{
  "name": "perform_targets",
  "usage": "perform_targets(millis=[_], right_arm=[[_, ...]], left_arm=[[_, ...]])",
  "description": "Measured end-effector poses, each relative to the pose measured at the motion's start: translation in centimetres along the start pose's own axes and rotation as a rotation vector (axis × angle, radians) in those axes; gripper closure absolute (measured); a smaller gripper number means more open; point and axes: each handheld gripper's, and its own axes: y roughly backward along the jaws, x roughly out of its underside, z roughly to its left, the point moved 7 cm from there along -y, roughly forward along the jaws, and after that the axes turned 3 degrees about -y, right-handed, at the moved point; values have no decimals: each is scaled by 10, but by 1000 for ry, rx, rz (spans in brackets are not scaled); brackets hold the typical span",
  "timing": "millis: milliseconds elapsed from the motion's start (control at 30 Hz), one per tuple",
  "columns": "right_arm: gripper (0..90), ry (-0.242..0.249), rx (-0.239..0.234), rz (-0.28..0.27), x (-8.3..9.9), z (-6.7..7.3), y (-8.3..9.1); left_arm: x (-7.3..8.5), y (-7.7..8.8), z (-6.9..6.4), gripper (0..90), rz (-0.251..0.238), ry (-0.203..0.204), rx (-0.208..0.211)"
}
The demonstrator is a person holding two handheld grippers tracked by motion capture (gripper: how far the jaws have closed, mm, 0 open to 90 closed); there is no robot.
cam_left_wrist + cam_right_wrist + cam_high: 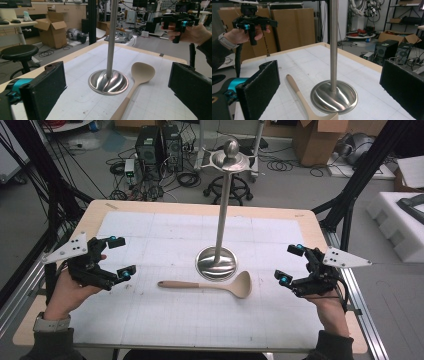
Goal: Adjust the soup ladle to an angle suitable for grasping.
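On my bench (pixel 150 227), a beige, matte ladle (pixel 210 285) lies at 6 o'clock of a polished steel stand (pixel 217 262) with a domed round base, while my left tongs (pixel 116 258) and right tongs (pixel 290 265) gape wide, grasping nothing.
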Motion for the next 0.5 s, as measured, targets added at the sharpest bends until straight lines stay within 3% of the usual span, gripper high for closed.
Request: perform_targets(millis=[167, 333, 500], right_arm=[[18, 3, 13, -3, 0, -1, 0], [18, 9, 92, 10, 4, -9, -3], [18, 1, 97, 15, 6, -10, -7]], left_arm=[[2, 0, 3, 17, 4, -6, -26], [7, 5, 14, 17, -2, 4, -89], [10, 8, 20, 18, 2, 15, -114]])
